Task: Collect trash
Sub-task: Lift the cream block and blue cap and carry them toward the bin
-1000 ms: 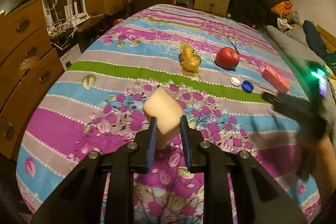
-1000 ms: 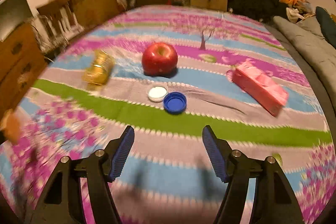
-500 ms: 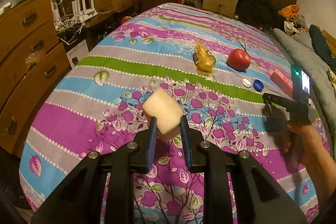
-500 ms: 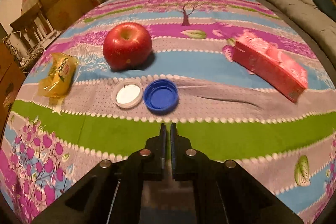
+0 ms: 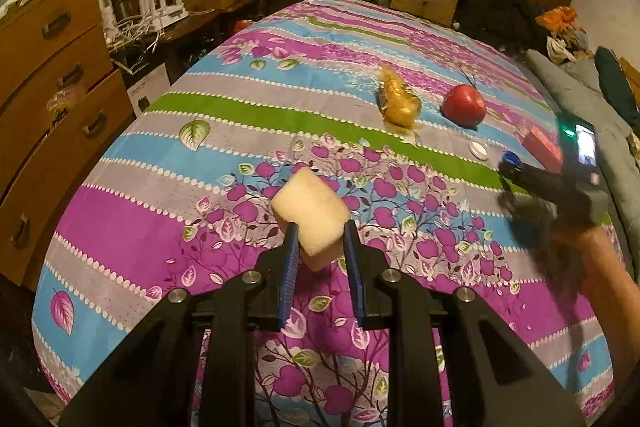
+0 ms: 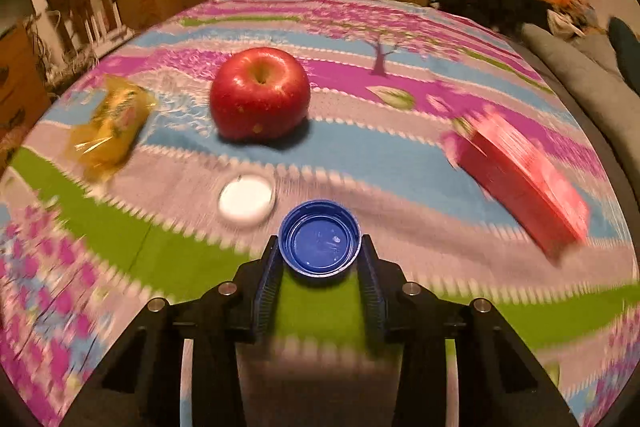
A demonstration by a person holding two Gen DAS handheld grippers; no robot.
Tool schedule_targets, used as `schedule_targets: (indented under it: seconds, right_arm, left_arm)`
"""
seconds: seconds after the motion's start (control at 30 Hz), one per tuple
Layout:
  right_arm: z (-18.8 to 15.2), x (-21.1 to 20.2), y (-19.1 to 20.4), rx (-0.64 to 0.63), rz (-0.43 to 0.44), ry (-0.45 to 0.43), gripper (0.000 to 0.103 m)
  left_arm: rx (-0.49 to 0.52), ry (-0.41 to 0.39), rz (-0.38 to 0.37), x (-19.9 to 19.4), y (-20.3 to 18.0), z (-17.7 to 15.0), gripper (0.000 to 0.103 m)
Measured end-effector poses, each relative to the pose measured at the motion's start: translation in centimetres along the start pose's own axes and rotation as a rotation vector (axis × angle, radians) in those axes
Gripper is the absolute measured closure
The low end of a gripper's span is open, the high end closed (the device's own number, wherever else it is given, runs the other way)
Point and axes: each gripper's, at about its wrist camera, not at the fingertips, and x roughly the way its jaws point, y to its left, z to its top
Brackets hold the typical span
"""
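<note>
- Blue plastic, a round bottle cap (image 6: 319,238) lying open side up on the bed (image 5: 120,203), sits right between the tips of the right gripper (image 6: 319,259), with a blue-padded finger at either side of it.
- The cap is round, so it has no long axis to line up with; the coming move, I judge, turns only on the fingers (image 6: 269,279) flanking its rim, which they do.
- The right hand (image 5: 576,239) is far nearer to it than the left.
- The right jaws are opening at this moment, spread to about the cap's width; blur hides whether the pads touch its rim.
- A white cap (image 6: 247,199) lies just beside it, toward the bed's left edge, with a red apple (image 6: 260,93) beyond and a pink carton (image 6: 524,175) off toward the right edge.
- The left gripper (image 5: 320,247) pinches a pale sponge block (image 5: 310,213) above the bed's near end, its fingers drawn in tight.
</note>
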Motion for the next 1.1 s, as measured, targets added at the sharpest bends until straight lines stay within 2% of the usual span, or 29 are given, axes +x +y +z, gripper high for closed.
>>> schedule_targets:
  seconds: [0.13, 0.4, 0.5, 0.57, 0.77, 0.93, 1.1]
  right_arm:
    - [-5.3, -6.6, 0.2, 0.073, 0.037, -0.02, 0.063]
    - [-17.3, -22.1, 4.3, 0.193, 0.095, -0.043, 0.063]
    - [-19.5, -26.8, 5.6, 0.212, 0.078, -0.087, 0.062]
    - [-20.2, -29.6, 5.7, 0.214, 0.067, -0.131, 0.062]
    - [-20.6, -39.1, 5.6, 0.172, -0.056, -0.317, 0.062]
    - [-20.3, -44.8, 5.3, 0.15, -0.13, -0.439, 0.062]
    - [-20.9, -49.1, 4.2, 0.169, -0.161, -0.513, 0.062]
  left_arm:
    - [0.045, -0.017, -0.025, -1.3, -1.6, -0.5, 0.082]
    - [0.153, -0.034, -0.06, -4.8, -5.8, -2.3, 0.082]
    - [0.193, -0.044, -0.078, -6.6, -7.7, -3.1, 0.082]
    - [0.232, -0.067, -0.095, -8.4, -9.3, -3.7, 0.082]
    - [0.313, -0.165, -0.157, -13.8, -13.5, -4.6, 0.082]
    - [0.336, -0.257, -0.207, -18.1, -16.1, -4.6, 0.082]
    - [0.365, -0.306, -0.233, -20.9, -17.4, -5.0, 0.082]
